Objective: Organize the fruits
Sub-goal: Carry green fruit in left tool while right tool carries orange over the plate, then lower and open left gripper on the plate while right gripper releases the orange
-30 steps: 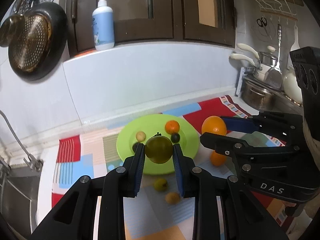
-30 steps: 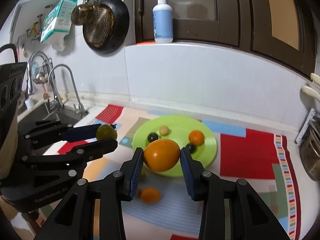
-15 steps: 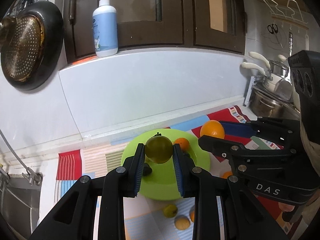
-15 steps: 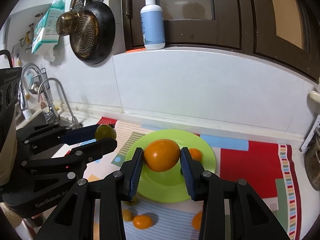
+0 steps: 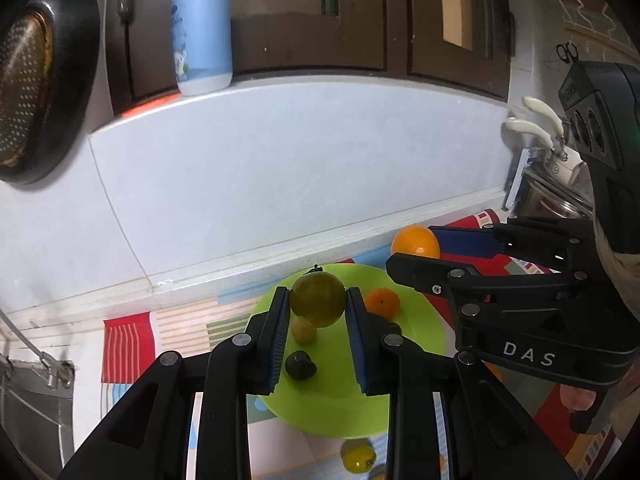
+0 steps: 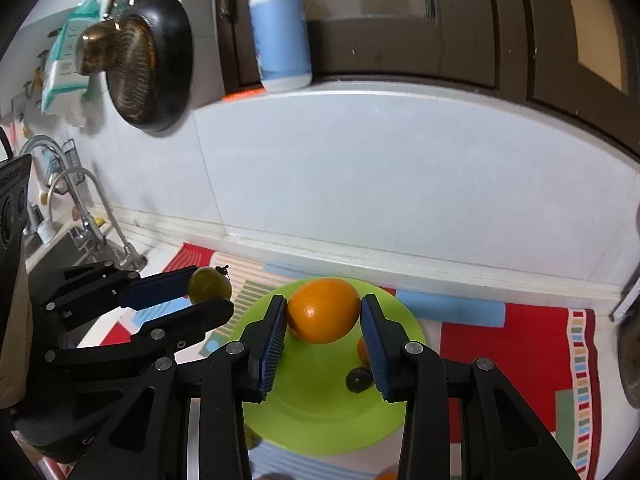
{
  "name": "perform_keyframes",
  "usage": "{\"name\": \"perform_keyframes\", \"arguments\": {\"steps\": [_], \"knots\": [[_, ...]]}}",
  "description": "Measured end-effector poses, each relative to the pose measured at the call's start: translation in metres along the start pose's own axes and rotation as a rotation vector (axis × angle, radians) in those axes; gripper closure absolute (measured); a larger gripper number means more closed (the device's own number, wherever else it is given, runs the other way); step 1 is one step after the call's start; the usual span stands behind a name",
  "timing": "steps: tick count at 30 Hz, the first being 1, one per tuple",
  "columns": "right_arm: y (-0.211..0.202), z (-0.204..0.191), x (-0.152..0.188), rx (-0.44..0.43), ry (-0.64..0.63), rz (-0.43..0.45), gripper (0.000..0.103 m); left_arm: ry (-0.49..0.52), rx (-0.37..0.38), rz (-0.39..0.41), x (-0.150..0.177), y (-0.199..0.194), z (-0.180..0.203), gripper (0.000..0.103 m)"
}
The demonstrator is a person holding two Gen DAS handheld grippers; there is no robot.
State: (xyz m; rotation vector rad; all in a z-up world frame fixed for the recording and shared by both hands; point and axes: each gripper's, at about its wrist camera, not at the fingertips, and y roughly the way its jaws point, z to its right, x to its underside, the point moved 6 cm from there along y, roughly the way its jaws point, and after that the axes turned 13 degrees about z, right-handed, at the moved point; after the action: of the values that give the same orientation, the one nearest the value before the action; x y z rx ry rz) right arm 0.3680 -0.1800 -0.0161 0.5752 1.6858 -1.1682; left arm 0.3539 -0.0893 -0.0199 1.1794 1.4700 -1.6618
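Fruit (image 5: 318, 299) clamped in left gripper (image 5: 318, 332) jaws, orange (image 6: 323, 310) clamped in right gripper (image 6: 324, 340) jaws; both poised over green plate (image 6: 320, 420), likely for setting down.

Dim, soft indoor light, brightest on the white wall (image 5: 256, 176). Strongly bent like a fishbowl, with black corners all round. Straight cabinet doors (image 6: 460, 28) curved into arcs. Slightly smeared at the blue bottle (image 6: 282, 36) and hanging pan (image 6: 150, 62) in the right view. Small shiny spot on the orange (image 6: 323, 310). Dull brown sheen on the cabinet glass. Blurry fruit along the bottom edges.
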Motion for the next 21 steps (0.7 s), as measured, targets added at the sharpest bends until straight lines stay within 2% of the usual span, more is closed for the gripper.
{"name": "perform_keyframes", "arguments": {"steps": [21], "knots": [[0.086, 0.028, 0.032, -0.003, 0.003, -0.185, 0.064, -0.015, 0.060, -0.119, 0.030, 0.084, -0.014, 0.075]]}}
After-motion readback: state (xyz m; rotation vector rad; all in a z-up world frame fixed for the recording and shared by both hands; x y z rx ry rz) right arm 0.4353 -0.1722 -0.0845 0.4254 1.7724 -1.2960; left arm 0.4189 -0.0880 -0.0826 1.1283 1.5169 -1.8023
